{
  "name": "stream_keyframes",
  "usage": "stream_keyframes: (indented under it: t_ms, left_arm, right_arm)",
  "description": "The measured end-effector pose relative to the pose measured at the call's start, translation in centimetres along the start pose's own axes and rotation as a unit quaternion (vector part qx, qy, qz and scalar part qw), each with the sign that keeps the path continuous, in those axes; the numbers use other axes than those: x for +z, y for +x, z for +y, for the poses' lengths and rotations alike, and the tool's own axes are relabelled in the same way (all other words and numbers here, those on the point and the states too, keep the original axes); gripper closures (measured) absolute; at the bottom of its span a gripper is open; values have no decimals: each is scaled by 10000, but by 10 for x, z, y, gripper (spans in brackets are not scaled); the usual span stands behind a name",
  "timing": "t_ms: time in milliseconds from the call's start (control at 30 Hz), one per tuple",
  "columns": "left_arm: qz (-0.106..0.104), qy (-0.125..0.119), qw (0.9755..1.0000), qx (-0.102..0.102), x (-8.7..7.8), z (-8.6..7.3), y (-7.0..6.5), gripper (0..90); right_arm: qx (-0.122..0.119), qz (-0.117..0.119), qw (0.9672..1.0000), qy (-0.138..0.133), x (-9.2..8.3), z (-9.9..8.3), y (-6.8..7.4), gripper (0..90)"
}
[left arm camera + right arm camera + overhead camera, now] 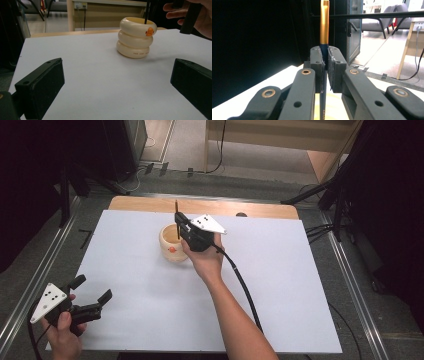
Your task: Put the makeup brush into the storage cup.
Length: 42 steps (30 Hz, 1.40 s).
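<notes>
A cream holder [172,243] shaped like three stacked rings, with a small orange duck mark, stands on the white board [150,285] near its back middle. My right gripper [178,221] hovers over the holder's rim, shut on a thin dark pen [323,75] with a gold upper section [324,22]. The pen stands upright, its lower end inside the holder [136,37]. Down at the board's front left corner my left gripper [91,289] is held open with nothing between its fingers [41,85], facing the holder from a distance.
The white board lies on a wooden table [150,203] whose edge shows at the back. Metal rails [45,265] run along both sides. Dark stands and cables [320,227] sit at the right, and chairs [384,23] farther off on the floor.
</notes>
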<state>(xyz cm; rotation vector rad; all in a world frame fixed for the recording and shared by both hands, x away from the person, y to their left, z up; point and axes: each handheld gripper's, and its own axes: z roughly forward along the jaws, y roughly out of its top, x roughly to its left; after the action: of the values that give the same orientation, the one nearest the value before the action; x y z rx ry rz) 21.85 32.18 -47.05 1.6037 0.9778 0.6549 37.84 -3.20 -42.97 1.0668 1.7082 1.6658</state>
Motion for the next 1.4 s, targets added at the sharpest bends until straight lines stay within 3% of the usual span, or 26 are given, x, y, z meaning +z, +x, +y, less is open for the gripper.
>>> stream_keyframes:
  t_ms: [900,1200,1400]
  left_arm:
    - [4,2,10000,1,0,0,1,0]
    - [7,-3,10000,-13,0,0,1,0]
    - [6,-1,10000,-8,0,0,1,0]
  right_arm:
    - [20,-82,9992,401,11,-32,2,842]
    - [-120,-110,9984,537,12,-35,4,837]
    - [-41,-52,9985,547,10,-33,2,802]
